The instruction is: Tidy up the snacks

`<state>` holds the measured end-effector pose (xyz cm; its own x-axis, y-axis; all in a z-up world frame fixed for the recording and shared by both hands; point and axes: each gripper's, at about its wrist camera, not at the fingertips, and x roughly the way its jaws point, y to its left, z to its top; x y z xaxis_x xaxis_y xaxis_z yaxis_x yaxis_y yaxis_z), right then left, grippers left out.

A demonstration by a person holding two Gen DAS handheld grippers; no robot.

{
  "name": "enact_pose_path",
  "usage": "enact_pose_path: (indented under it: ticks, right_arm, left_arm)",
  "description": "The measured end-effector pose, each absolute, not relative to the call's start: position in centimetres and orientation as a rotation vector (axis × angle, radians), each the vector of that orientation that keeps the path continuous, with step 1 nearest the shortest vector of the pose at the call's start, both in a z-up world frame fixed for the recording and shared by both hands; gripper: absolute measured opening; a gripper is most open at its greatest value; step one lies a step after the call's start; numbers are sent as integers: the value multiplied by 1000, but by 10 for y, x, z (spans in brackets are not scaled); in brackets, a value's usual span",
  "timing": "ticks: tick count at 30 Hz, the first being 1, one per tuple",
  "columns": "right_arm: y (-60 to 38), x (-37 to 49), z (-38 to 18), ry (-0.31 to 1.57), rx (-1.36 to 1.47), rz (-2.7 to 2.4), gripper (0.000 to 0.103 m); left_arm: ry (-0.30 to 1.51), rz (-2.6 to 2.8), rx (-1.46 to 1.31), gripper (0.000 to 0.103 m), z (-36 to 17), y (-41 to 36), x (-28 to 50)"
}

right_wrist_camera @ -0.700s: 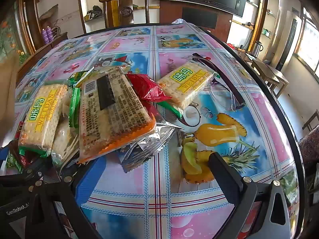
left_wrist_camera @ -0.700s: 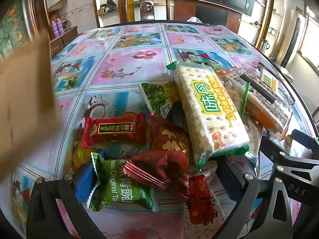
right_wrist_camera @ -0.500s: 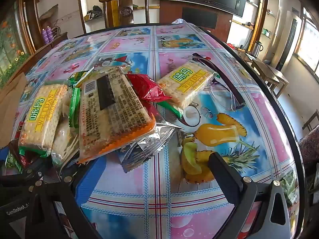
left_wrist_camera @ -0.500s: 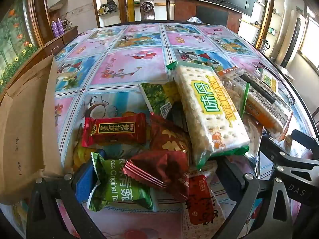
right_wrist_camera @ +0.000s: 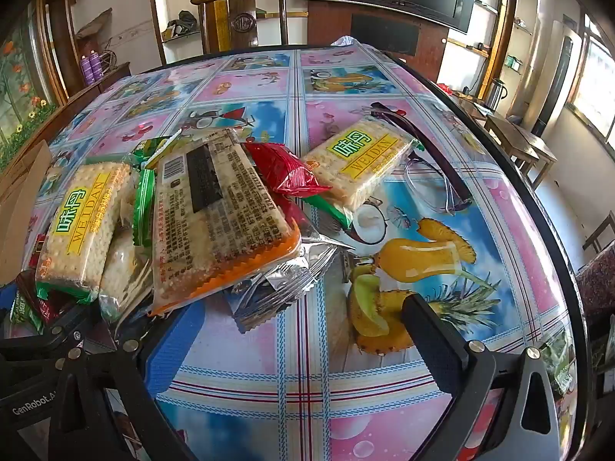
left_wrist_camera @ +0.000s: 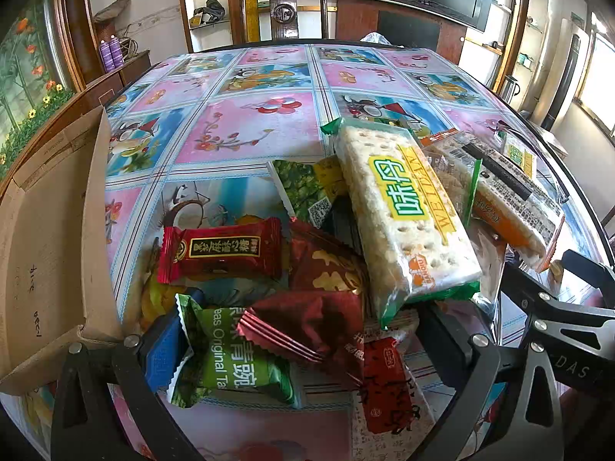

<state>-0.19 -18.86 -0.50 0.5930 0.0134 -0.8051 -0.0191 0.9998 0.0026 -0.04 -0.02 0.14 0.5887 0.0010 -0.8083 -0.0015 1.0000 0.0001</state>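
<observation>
A heap of snacks lies on the patterned tablecloth. In the left wrist view a WEIDAN cracker pack (left_wrist_camera: 403, 226), a red candy (left_wrist_camera: 221, 249), a green pea packet (left_wrist_camera: 230, 368) and dark red wrappers (left_wrist_camera: 307, 326) lie between the open jaws of my left gripper (left_wrist_camera: 303, 349). In the right wrist view an orange-edged cracker pack (right_wrist_camera: 219, 211), a second WEIDAN pack (right_wrist_camera: 361, 161) and a silver wrapper (right_wrist_camera: 284, 284) lie ahead of my open, empty right gripper (right_wrist_camera: 303, 338). A cardboard box (left_wrist_camera: 46, 230) stands at the left.
Eyeglasses (right_wrist_camera: 434, 169) lie right of the snacks near the table's right edge (right_wrist_camera: 538, 211). A wooden chair (left_wrist_camera: 282, 4) stands behind the far side of the table. The right gripper's body (left_wrist_camera: 569, 330) sits close by the left one.
The cardboard box came in blurred at the left and now rests still on the table's left side. Both grippers and the snacks have stayed in place.
</observation>
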Motion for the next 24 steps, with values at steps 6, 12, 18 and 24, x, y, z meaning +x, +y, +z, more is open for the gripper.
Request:
enact_pose_path:
  ticks: [6,12,18,24]
  right_arm:
    - [-189,-2,-5,936,-5,24,102]
    - [-202,-10,5,954,101,130,102]
    - [-215,-42,28,910,151,245,102]
    - [-228,-88,69,766,87,376,97]
  left_arm:
    - [941,1,-1,103,1,0,0]
    - [941,2,0,103,1,-1,0]
    - [941,1,0,103,1,-1,0]
    - [941,1,0,103,1,-1,0]
